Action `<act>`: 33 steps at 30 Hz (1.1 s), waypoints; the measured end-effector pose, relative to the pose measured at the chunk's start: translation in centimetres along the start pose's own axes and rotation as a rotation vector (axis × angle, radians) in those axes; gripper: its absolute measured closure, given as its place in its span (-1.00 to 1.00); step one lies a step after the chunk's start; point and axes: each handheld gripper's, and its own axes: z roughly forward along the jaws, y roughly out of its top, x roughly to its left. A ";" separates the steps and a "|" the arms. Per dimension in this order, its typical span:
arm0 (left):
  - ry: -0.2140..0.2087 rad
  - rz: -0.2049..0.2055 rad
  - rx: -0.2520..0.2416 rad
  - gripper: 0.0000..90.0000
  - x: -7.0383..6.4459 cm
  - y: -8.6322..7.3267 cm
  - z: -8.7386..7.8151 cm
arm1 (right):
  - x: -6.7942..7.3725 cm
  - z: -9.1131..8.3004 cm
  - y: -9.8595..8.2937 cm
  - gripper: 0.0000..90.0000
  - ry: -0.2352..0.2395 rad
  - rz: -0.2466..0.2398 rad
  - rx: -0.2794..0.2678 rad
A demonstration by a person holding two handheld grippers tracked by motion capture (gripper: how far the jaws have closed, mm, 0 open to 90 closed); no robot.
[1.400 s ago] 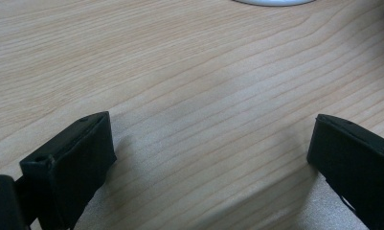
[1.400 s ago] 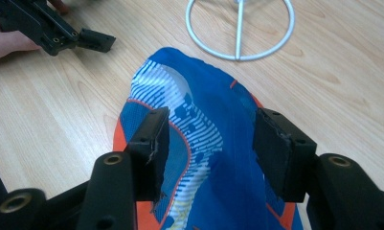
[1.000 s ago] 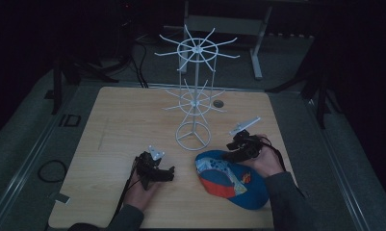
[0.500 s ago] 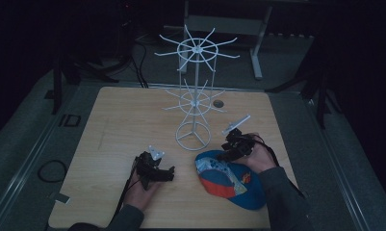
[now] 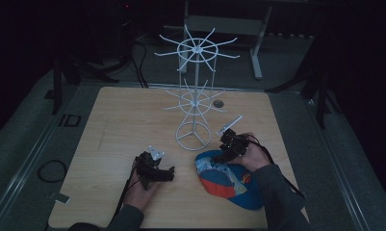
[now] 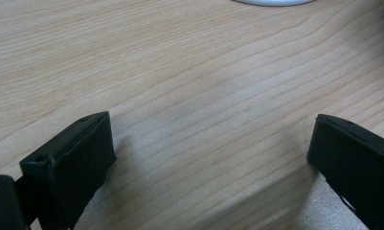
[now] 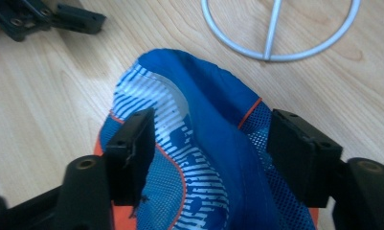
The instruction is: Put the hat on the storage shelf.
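Darkness is hiding the room; the right gripper (image 7: 208, 153) is straddling the cap (image 7: 204, 120), jaws apart; the left gripper (image 6: 208, 158), agape, is framing bare table (image 6: 189, 72).

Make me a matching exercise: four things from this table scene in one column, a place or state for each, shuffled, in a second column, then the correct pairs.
Things
1. cap
2. wire rack
3. left gripper
4. right gripper

Places or states
A. white, stands upright toward the back of the table
B. jaws open, one on each side of a raised fold of blue fabric
C. blue and orange, lies at the near right of the table
D. jaws open over bare wood

Pairs: 1-C, 2-A, 3-D, 4-B
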 end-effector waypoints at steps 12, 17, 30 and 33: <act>-0.001 0.001 0.002 -0.94 0.0 0.0 0.0 | 0.4 3.2 0.5 0.20 -0.066 -0.011 0.231; 0.001 -0.003 -0.002 -0.94 0.0 0.0 0.0 | 0.7 3.0 0.5 0.79 -0.057 -0.056 0.228; -0.001 -0.001 0.000 -0.94 0.0 0.0 0.0 | 1.4 -1.5 -0.6 0.89 -0.103 -0.072 0.070; -0.001 0.000 0.000 -0.94 0.0 0.0 0.0 | 1.3 -2.3 -0.8 0.88 -0.091 -0.062 0.034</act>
